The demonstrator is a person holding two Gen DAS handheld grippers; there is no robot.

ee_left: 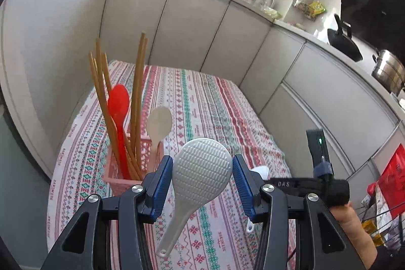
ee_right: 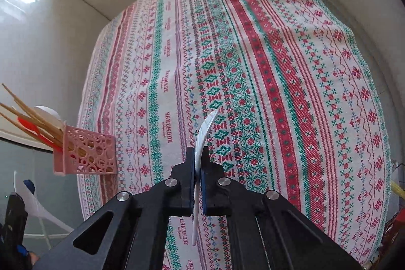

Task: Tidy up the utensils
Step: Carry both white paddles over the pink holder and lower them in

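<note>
My left gripper is shut on a grey ribbed rice paddle. Its blue pads press the sides of the paddle's head, and the handle hangs down toward the camera. A pink openwork basket stands just left of it on the table edge. It holds several wooden chopsticks, a red spoon and a beige spoon. My right gripper is shut on a thin white spoon, seen edge-on above the tablecloth. The basket lies to its left.
A striped embroidered tablecloth covers the table. Grey cabinet fronts wall in its far and right sides. On the counter to the right sit a black wok and a steel pot. A red bag hangs lower right.
</note>
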